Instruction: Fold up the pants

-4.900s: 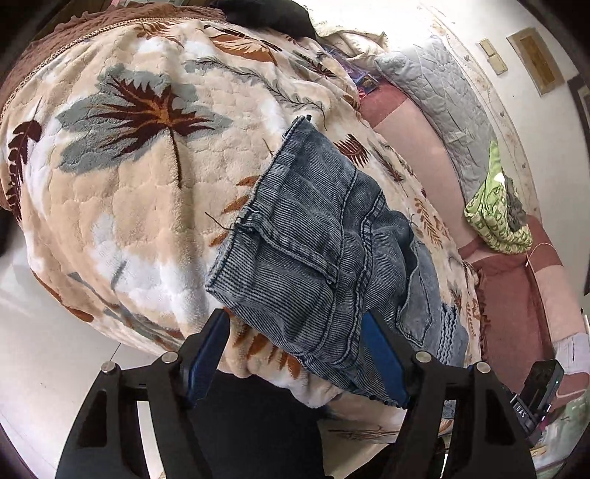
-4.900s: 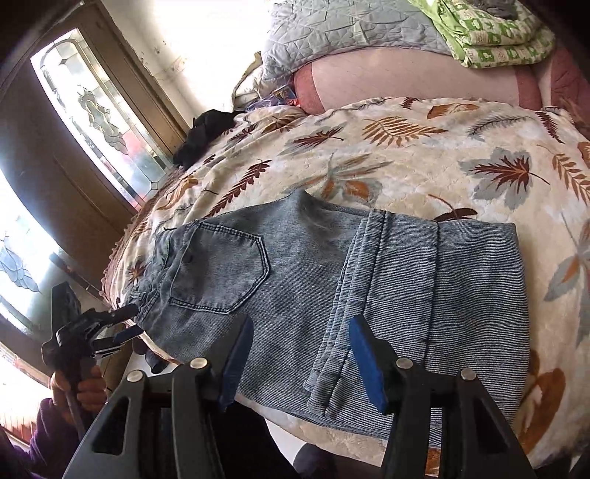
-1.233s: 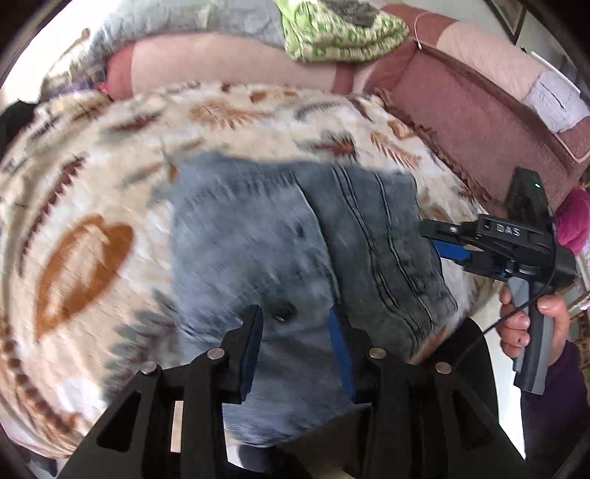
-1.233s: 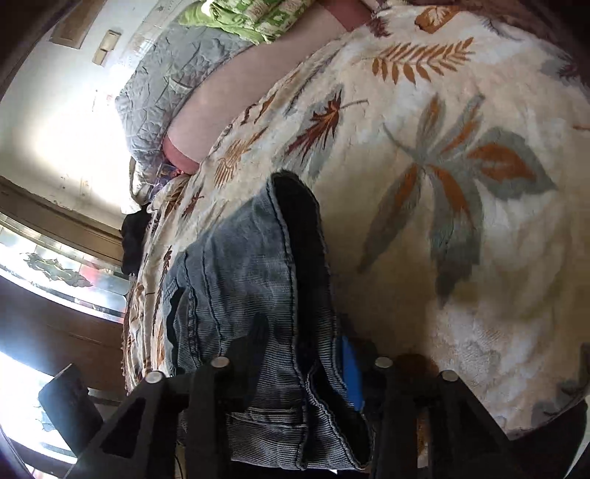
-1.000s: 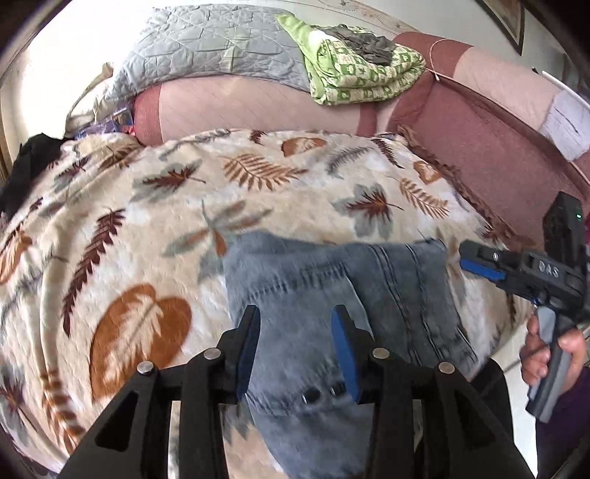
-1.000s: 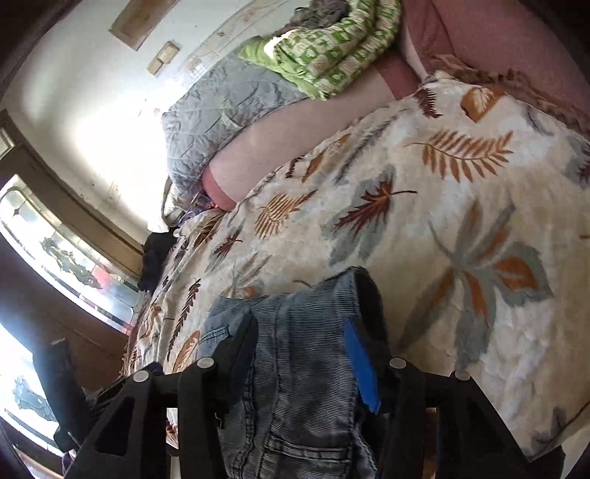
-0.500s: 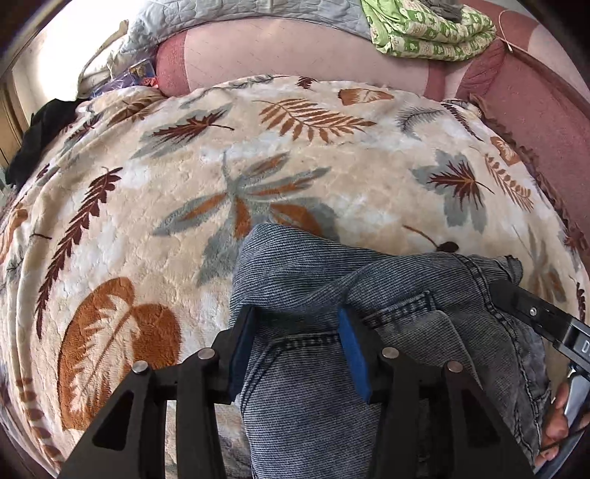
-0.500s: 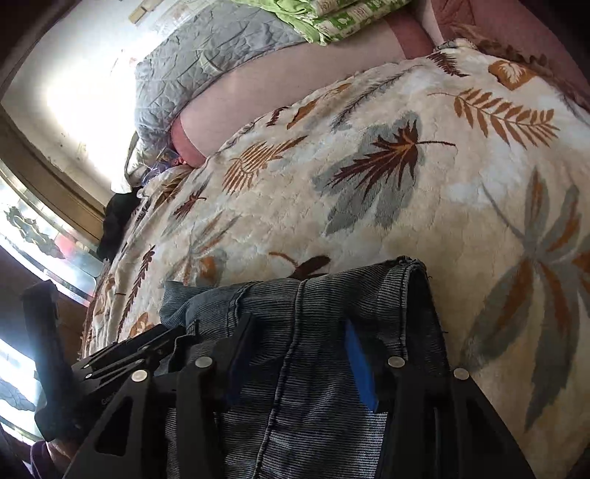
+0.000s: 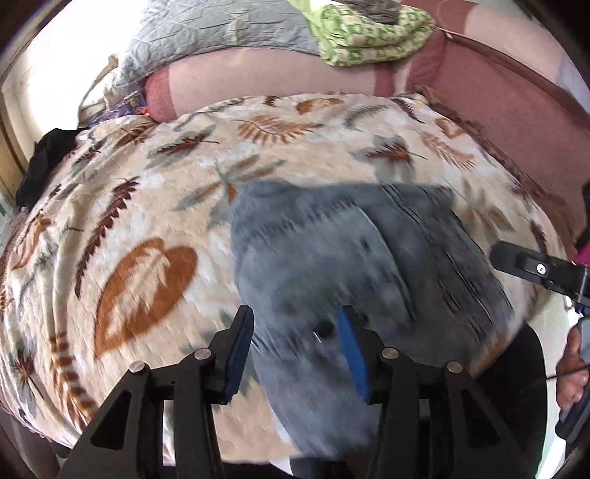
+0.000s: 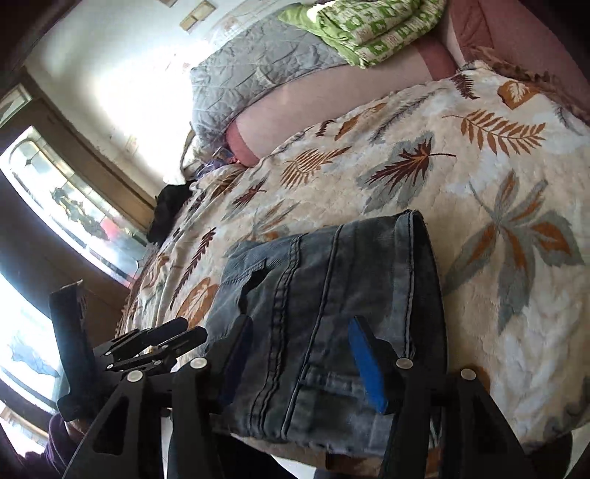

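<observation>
On the left of the near edge of the cream leaf-patterned fleece blanket [image 9: 147, 228], the left gripper [image 9: 295, 350] hovers with its blue-padded fingers [image 9: 352, 353] moderately apart over the cloth, gripping nothing. The folded grey-blue denim pants [image 10: 332, 302] lie in a compact stack at that near edge, right of the blanket's middle. Further right, the right gripper [image 10: 298, 363], its jaws having just opened wider, stands parted above the stack without pinching it.

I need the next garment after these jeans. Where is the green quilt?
The green quilt lies folded at the top of both views, on the pink sofa back, beside the grey quilt.
</observation>
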`<action>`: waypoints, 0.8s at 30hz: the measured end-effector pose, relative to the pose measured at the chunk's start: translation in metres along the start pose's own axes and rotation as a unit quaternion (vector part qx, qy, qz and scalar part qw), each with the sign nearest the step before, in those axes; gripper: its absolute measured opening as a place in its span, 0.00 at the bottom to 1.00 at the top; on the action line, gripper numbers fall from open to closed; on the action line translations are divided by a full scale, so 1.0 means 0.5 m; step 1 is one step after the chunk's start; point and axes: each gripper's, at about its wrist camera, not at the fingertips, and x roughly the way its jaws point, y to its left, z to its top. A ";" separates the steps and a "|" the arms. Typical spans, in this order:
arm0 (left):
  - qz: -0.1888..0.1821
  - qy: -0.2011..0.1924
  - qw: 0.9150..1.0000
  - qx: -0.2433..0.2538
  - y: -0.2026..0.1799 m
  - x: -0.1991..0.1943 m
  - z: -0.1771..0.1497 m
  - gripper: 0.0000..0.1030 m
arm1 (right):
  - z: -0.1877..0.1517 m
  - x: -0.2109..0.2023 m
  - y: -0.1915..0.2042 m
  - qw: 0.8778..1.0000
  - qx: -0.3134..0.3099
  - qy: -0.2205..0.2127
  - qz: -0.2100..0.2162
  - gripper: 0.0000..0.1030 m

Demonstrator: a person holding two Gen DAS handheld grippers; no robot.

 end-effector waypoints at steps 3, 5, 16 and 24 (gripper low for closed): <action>-0.010 0.021 1.000 0.006 -0.018 0.002 -0.044 0.48 | -0.038 -0.005 0.030 0.999 -0.032 0.019 -0.005 0.56; 0.004 0.019 1.000 0.009 -0.020 0.015 -0.066 0.49 | -0.060 0.018 0.037 0.997 -0.054 0.040 -0.035 0.56; 0.036 -0.011 0.999 -0.037 0.020 -0.033 -0.063 0.60 | -0.072 0.042 0.048 0.990 -0.082 0.073 -0.087 0.56; 0.091 -0.097 0.988 -0.072 0.049 -0.154 -0.037 0.71 | -0.009 -0.064 0.101 0.993 -0.094 -0.018 -0.067 0.59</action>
